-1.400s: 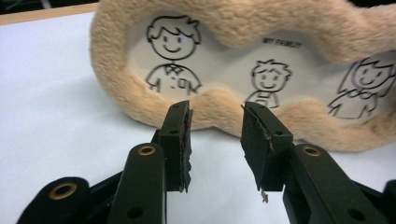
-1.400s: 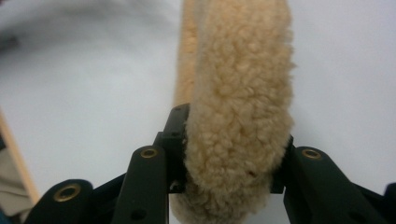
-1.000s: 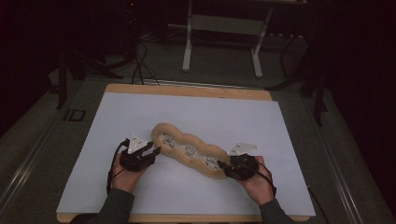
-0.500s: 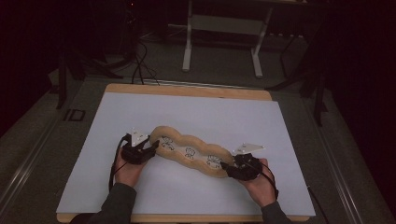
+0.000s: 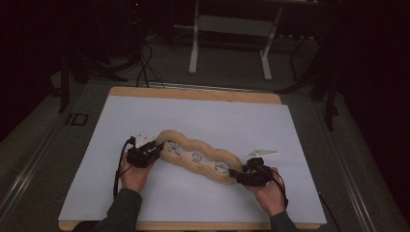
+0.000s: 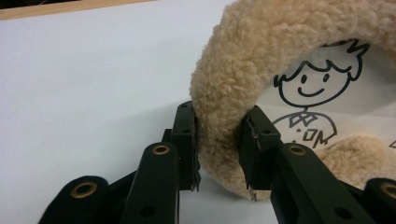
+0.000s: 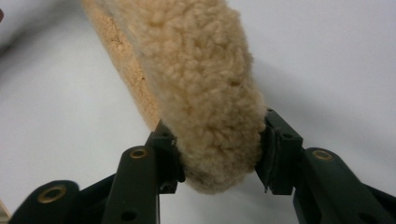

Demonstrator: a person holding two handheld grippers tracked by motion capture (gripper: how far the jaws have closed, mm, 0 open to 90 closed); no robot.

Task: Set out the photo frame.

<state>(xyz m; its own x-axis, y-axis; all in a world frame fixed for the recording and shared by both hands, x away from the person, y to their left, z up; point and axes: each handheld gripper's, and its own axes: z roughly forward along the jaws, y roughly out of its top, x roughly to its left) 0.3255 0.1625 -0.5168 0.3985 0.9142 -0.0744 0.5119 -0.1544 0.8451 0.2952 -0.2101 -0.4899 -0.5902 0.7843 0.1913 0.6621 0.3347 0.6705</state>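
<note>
A long wavy cushion (image 5: 198, 159) of tan fleece, printed with cartoon figures on its white face, lies slantwise on the white table cover (image 5: 217, 111). My left gripper (image 5: 155, 151) sits at its upper-left end. In the left gripper view its jaws have just been closing, and the gripper (image 6: 219, 140) now pinches the fleece rim (image 6: 224, 84) next to a printed boy (image 6: 313, 88). My right gripper (image 5: 238, 175) holds the lower-right end. In the right gripper view this gripper (image 7: 217, 151) squeezes the cushion's tip (image 7: 205, 84) from both sides.
The white cover lies on a wooden tabletop (image 5: 193, 93) with bare room around the cushion. A metal stand (image 5: 232, 29) and cables (image 5: 145, 63) are on the dark floor beyond the table's far edge.
Both hands stay almost where they were at the two ends of the cushion. The cushion keeps its place and its slant.
</note>
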